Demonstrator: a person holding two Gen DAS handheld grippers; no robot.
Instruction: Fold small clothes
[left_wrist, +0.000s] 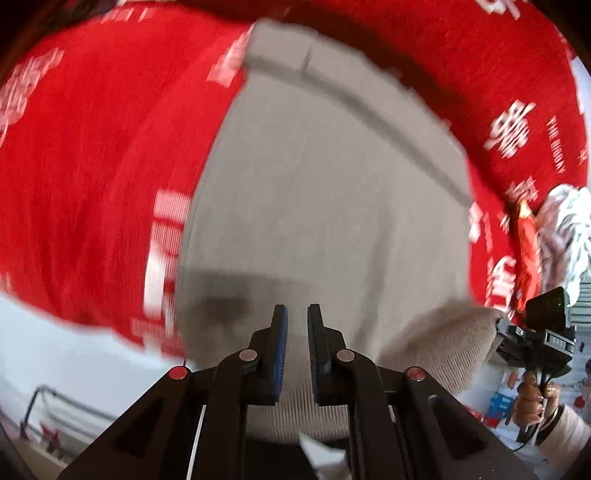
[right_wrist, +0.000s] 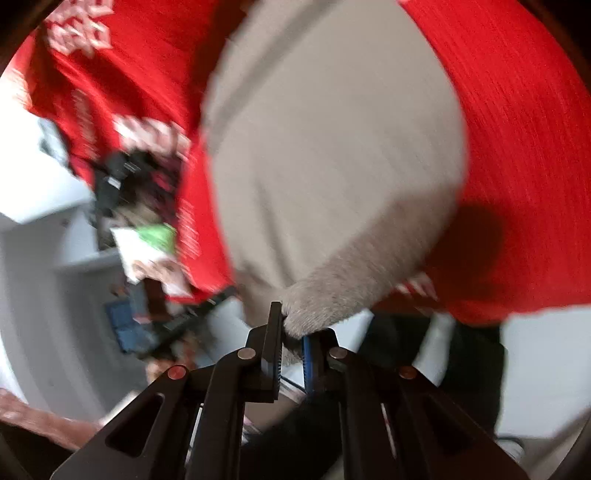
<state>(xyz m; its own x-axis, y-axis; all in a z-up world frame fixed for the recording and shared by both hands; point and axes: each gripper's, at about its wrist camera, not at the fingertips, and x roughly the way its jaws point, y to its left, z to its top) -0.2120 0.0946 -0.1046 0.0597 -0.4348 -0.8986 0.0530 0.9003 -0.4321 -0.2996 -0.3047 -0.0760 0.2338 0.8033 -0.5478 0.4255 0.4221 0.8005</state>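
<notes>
A beige knit garment (left_wrist: 325, 203) lies spread on a red cloth with white lettering (left_wrist: 92, 184). In the left wrist view my left gripper (left_wrist: 297, 332) sits at the garment's ribbed hem, its jaws nearly together with the ribbed fabric between the pads. At the right, the hem corner is lifted towards my right gripper (left_wrist: 498, 326), held by a hand (left_wrist: 532, 398). The right wrist view is blurred. It shows my right gripper (right_wrist: 293, 332) shut on a ribbed corner of the garment (right_wrist: 332, 147), with the red cloth (right_wrist: 517, 147) beneath.
A crumpled white and grey cloth (left_wrist: 565, 229) lies on the red cloth at the right edge. The red cloth's near edge hangs over a pale floor (left_wrist: 55, 350). A blurred black device (right_wrist: 122, 177) shows at the left of the right wrist view.
</notes>
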